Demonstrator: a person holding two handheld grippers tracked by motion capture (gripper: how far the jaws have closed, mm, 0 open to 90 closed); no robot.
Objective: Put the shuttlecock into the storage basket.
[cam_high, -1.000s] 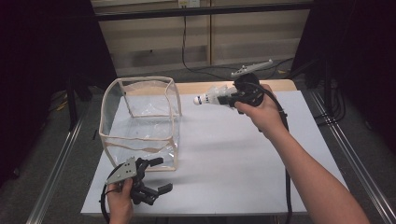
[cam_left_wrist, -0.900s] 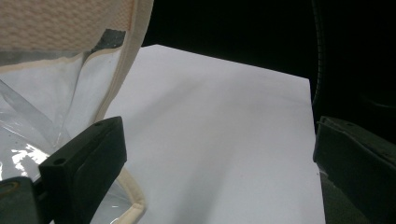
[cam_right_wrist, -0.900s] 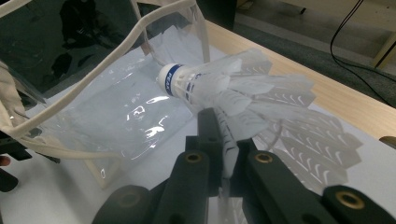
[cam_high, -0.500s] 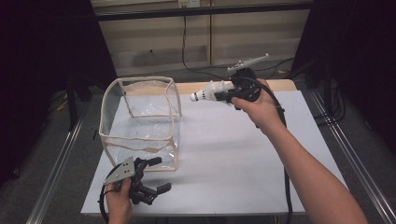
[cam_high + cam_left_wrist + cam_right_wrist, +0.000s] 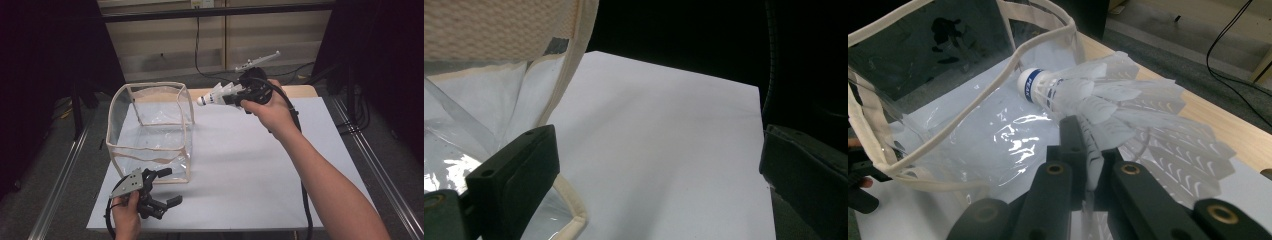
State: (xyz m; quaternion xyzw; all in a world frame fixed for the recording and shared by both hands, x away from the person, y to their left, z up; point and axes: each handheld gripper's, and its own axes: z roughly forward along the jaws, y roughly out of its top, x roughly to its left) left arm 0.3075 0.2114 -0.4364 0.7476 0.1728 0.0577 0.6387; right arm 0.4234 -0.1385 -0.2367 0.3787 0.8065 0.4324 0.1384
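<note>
I have the right claw (image 5: pixel 1088 150) clamped on the shuttlecock's (image 5: pixel 1108 100) feathers, cork leading, in the air just beside the clear bag's (image 5: pixel 150 125) open rim. My left claw (image 5: pixel 162 187), jaws apart, waits beside the bag's near corner on the table (image 5: pixel 250 170).

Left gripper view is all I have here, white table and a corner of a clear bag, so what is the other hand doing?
Observer: The right gripper holds a white shuttlecock in the air, right of the clear bag.
Operator: Held how?
Observer: In the right gripper view its jaws are shut on the shuttlecock's feathers, and the cork end points toward the bag.
Operator: Is the bag open?
Observer: Yes, the high view shows its cream-trimmed top rim standing open, nothing inside.
Operator: And my gripper?
Observer: The left gripper is at the bag's near corner, jaws open.
</note>
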